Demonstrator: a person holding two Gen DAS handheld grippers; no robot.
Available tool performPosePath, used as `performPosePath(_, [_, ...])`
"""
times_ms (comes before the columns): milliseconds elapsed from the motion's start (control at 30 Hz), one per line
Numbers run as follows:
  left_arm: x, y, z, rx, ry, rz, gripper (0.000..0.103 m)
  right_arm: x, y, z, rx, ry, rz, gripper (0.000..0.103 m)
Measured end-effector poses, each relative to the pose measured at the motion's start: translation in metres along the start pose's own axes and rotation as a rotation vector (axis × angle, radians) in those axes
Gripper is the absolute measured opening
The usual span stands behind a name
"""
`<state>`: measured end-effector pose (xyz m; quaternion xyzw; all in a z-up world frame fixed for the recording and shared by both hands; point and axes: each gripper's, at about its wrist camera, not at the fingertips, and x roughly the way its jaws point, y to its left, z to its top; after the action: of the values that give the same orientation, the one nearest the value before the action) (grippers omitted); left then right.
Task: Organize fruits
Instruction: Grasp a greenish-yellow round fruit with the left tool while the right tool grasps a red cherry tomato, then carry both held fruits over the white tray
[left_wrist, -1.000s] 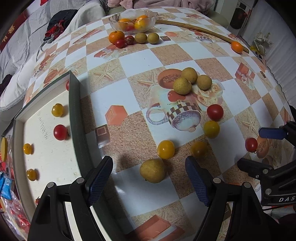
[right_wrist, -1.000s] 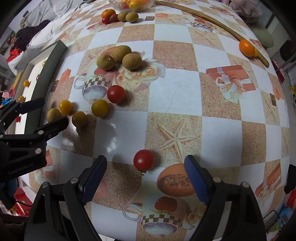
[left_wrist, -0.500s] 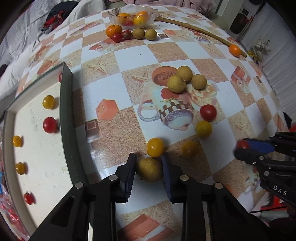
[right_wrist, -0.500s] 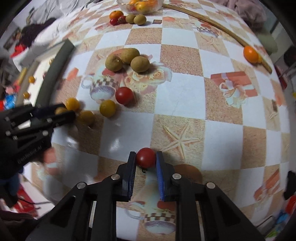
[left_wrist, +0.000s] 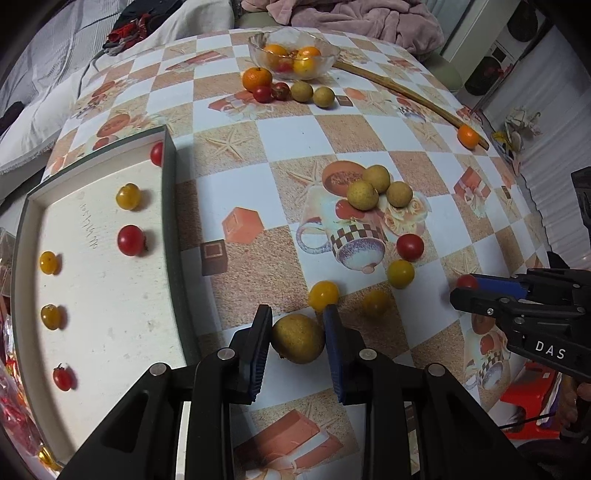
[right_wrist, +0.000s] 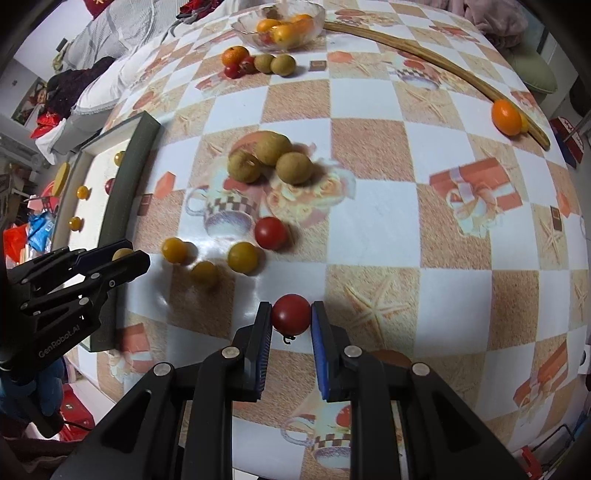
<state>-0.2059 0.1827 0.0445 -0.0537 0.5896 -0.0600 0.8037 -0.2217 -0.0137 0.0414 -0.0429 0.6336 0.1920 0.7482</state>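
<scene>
The checkered surface carries my white tray at left; my left tongs are clenched on a tan longan beside it, my right tongs on a red tomato

Black two-finger left gripper and right gripper, blue ribbed pads, silver screws; white "DAS" and "GenRobot.AI" lettering on the sides
</scene>
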Motion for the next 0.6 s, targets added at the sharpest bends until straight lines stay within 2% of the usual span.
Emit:
performPosePath(333, [-0.024, 0.027, -0.008, -0.071, -0.048, 0.015, 0.03, 0.003, 0.038, 0.026, -0.076, -0.017, 0.022, 0.023])
performPosePath(600, [-0.04, 0.068, -0.024, -0.171, -0.069, 0.065, 0.03, 0.008, 0.086, 0.049, -0.179, -0.02, 0.059, 0.023])
